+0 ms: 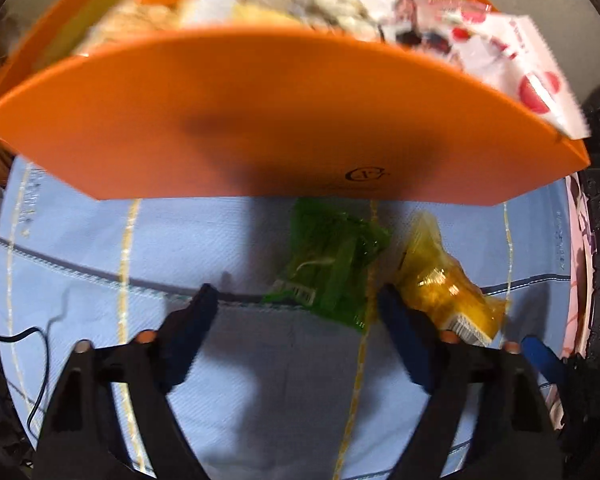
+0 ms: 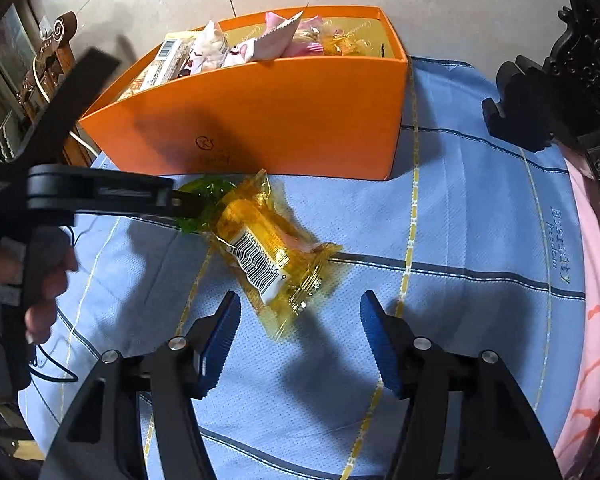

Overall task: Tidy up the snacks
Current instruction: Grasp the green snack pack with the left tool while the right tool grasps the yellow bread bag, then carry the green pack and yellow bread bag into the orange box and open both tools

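Observation:
An orange box stuffed with several snack packets stands on the blue cloth. In front of it lie a green packet and a yellow packet side by side. My left gripper points down at the green packet, which lies between its spread fingertips without being squeezed. My right gripper hangs open just short of the yellow packet, whose near end reaches in between the blue pads.
A blue checked cloth covers the table. Dark carved wooden furniture and a pink cloth border it on the right. A black cable trails at the left edge. A hand holds the left gripper's handle.

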